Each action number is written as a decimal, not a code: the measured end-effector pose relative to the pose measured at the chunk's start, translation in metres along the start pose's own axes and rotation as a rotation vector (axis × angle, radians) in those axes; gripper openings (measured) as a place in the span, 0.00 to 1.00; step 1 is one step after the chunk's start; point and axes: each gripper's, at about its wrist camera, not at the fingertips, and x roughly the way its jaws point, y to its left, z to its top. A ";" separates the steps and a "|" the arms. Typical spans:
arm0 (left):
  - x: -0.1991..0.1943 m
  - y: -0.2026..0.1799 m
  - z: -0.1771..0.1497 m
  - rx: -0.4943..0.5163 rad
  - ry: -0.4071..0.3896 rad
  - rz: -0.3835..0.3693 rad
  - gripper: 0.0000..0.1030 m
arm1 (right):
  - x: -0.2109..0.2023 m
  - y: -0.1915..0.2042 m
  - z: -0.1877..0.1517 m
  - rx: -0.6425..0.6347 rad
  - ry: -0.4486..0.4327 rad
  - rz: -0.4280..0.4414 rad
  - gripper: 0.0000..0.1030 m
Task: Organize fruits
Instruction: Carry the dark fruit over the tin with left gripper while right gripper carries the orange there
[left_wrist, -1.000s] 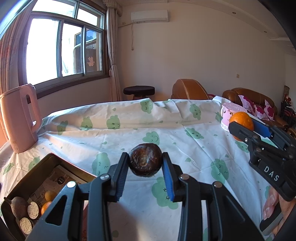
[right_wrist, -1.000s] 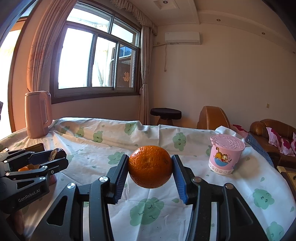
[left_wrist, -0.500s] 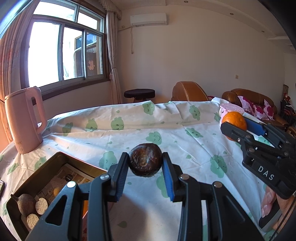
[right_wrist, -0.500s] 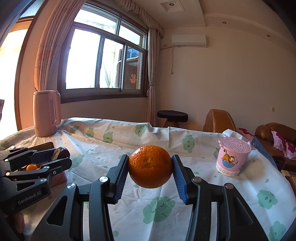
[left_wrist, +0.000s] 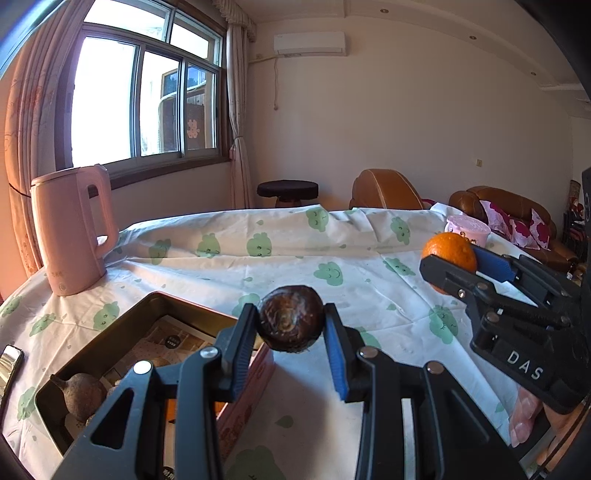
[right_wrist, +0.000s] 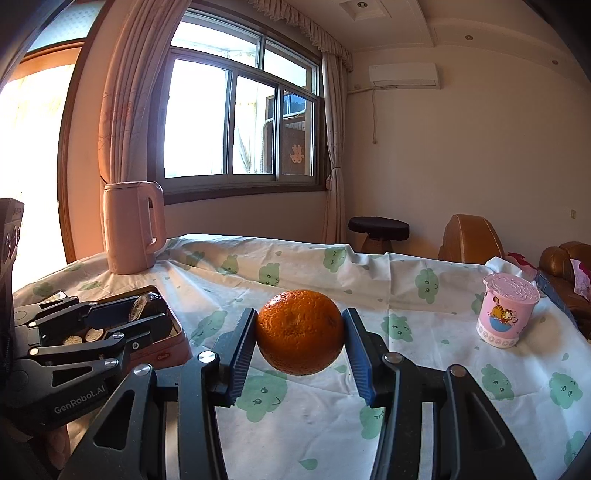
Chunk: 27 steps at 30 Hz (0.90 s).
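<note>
Sunlight from the window falls on the bench (left_wrist: 369, 258) with its green-printed cloth. My left hand-held gripper (left_wrist: 290, 334) pinches a dark brown round fruit (left_wrist: 290, 323) in the air, just right of the tin box (left_wrist: 177, 306) at lower left. My right hand-held gripper (right_wrist: 300, 338) pinches an orange (right_wrist: 300, 326) above the cloth. Both fruits are round, so I think either can slip from the pads and roll off. The two grippers are also near and could bump.
</note>
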 end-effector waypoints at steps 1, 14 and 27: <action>-0.002 0.003 0.000 -0.004 -0.001 0.003 0.36 | 0.000 0.003 0.001 -0.002 -0.002 0.008 0.48; -0.018 0.035 -0.007 -0.035 -0.005 0.046 0.36 | 0.003 0.039 0.008 -0.020 -0.002 0.097 0.48; -0.024 0.062 -0.014 -0.070 0.006 0.087 0.36 | 0.008 0.070 0.012 -0.052 -0.001 0.153 0.48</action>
